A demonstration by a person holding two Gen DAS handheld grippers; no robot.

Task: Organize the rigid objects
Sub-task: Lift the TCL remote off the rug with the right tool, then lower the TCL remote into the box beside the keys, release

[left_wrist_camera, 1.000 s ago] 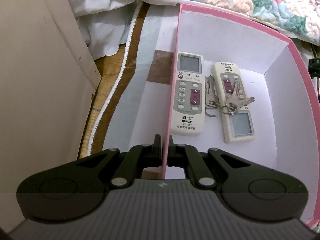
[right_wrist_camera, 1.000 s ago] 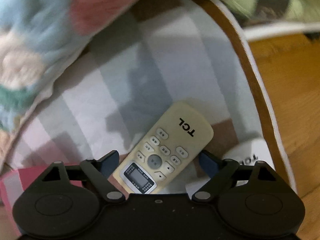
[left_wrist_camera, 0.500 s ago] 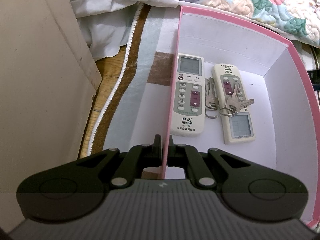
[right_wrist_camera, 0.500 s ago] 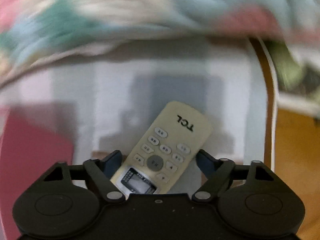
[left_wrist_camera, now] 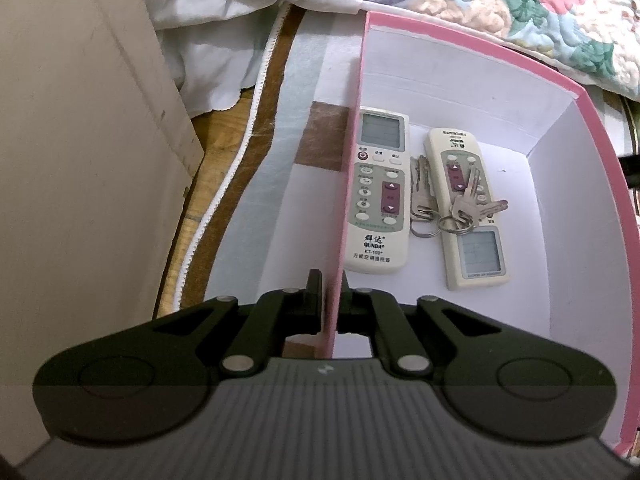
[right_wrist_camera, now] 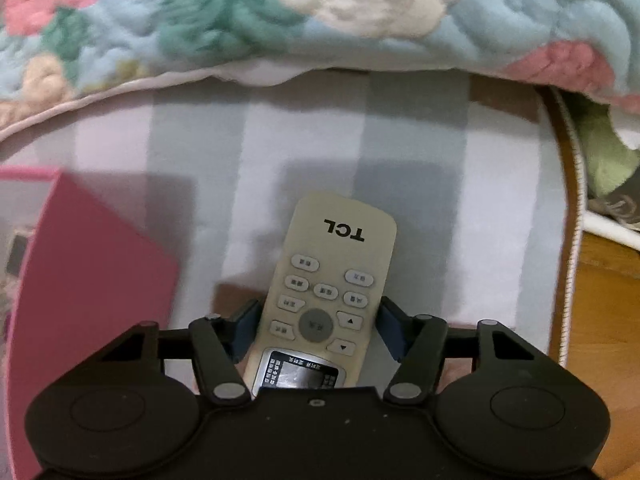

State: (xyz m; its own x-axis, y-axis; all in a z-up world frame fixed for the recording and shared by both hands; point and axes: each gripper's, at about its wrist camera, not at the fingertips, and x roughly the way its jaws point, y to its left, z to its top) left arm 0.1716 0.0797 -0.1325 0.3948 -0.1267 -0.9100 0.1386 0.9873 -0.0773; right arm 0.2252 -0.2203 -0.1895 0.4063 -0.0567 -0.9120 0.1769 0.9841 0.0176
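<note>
My left gripper (left_wrist_camera: 329, 294) is shut on the left wall of the pink box (left_wrist_camera: 352, 184). Inside the box lie a white QUNDA remote (left_wrist_camera: 378, 196), a second white remote (left_wrist_camera: 470, 208) and two bunches of keys (left_wrist_camera: 460, 204) partly on top of it. My right gripper (right_wrist_camera: 318, 328) is shut on a cream TCL remote (right_wrist_camera: 328, 292) and holds it above the striped cloth, its logo end pointing away from me. The pink box shows at the left of the right wrist view (right_wrist_camera: 88, 280).
A floral quilt (right_wrist_camera: 320, 12) hangs over the far edge of the striped cloth (right_wrist_camera: 400, 152). A beige wall or cabinet side (left_wrist_camera: 80, 160) stands close on the left. Wooden floor (right_wrist_camera: 600, 300) shows to the right past the cloth's trimmed edge.
My right gripper has swung left with the TCL remote, bringing the pink box into its view; the remote now sits straighter between the fingers. The left gripper keeps its hold on the box wall.
</note>
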